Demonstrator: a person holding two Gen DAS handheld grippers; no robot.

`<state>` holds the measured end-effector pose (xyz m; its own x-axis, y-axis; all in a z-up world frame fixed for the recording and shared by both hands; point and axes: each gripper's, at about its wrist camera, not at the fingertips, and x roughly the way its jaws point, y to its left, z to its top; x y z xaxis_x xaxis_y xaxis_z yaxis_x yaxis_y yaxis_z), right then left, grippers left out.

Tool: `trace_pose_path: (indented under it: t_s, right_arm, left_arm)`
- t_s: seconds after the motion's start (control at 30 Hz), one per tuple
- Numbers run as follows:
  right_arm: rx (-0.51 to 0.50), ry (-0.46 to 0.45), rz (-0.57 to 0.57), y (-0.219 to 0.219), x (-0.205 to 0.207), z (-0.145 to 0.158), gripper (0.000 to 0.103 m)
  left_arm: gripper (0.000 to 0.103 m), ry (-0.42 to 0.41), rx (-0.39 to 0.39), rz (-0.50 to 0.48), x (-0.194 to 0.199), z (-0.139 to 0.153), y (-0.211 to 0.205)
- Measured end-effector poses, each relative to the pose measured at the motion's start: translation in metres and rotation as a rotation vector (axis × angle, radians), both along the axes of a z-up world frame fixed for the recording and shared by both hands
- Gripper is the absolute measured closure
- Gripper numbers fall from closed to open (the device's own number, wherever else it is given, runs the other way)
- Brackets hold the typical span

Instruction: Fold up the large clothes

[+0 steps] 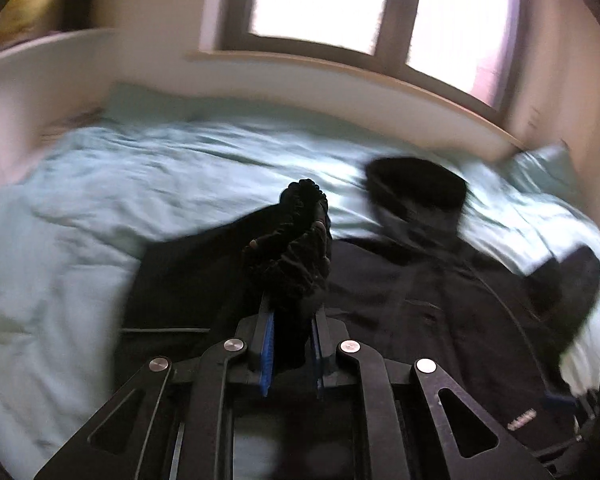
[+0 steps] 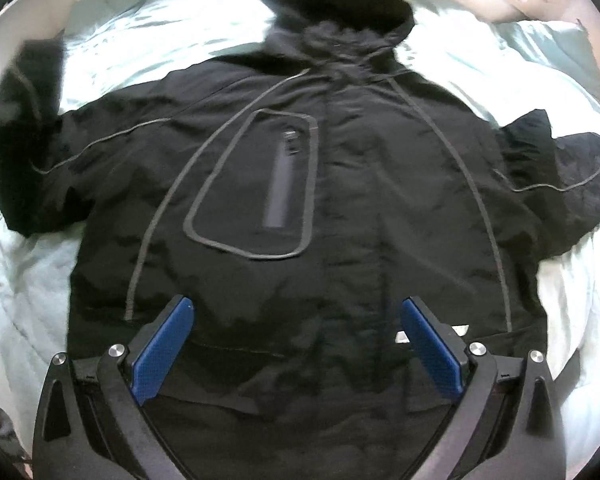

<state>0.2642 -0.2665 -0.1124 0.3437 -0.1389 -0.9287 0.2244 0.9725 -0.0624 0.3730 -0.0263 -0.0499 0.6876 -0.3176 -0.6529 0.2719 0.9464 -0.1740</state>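
A large black hooded jacket [image 2: 340, 184] lies front up on the bed, with a grey-trimmed zip pocket [image 2: 260, 184] on its chest and the hood [image 2: 336, 4] at the far end. My left gripper [image 1: 292, 304] is shut on a bunched black sleeve cuff [image 1: 300, 236] and holds it up over the jacket's body [image 1: 420, 300]. In the right wrist view that sleeve [image 2: 24, 92] rises, blurred, at the left edge. The other sleeve [image 2: 560, 184] lies spread to the right. My right gripper [image 2: 297, 303] hangs open above the jacket's lower front, with nothing between its blue pads [image 2: 164, 348].
The jacket rests on a rumpled pale green bedcover [image 1: 140, 184]. A white ledge [image 1: 340, 80] and a bright window [image 1: 320, 0] run along the far side of the bed. A pale green pillow [image 1: 548, 164] sits at the far right corner.
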Motion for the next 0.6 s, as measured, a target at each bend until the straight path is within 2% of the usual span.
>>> trace_pose_path:
  t_s: [0.13, 0.27, 0.4, 0.43, 0.47, 0.5, 0.53, 0.57, 0.6]
  right_arm:
    - [0.003, 0.006, -0.024, -0.026, -0.005, -0.011, 0.000]
    - [0.008, -0.003, -0.031, -0.042, -0.010, -0.014, 0.000]
    - [-0.010, -0.024, -0.002, -0.051, -0.008, -0.016, 0.000]
    - [-0.004, -0.032, 0.006, -0.053, -0.006, -0.016, 0.000]
    - [0.004, -0.041, 0.013, -0.055, -0.004, -0.017, 0.000]
    - [0.015, -0.054, 0.019, -0.057, -0.001, -0.016, 0.000]
    - [0.029, -0.064, 0.024, -0.057, 0.001, -0.016, 0.000]
    - [0.058, -0.080, 0.037, -0.057, 0.005, -0.014, 0.000]
    - [0.080, -0.097, 0.050, -0.057, 0.009, -0.012, 0.000]
  left_arm:
    - [0.088, 0.087, -0.033, -0.154, -0.006, -0.036, -0.065]
    - [0.088, 0.151, 0.032, -0.175, -0.005, -0.085, -0.106]
    - [0.087, 0.238, 0.000, -0.176, -0.001, -0.110, -0.107]
    - [0.083, 0.251, -0.026, -0.181, 0.000, -0.111, -0.104]
    - [0.072, 0.272, -0.070, -0.195, 0.001, -0.109, -0.101]
    - [0.064, 0.302, -0.134, -0.218, 0.004, -0.109, -0.097]
    - [0.049, 0.347, -0.242, -0.255, 0.007, -0.108, -0.090]
    - [0.041, 0.375, -0.319, -0.267, 0.007, -0.105, -0.086]
    - [0.040, 0.382, -0.351, -0.266, 0.006, -0.103, -0.081]
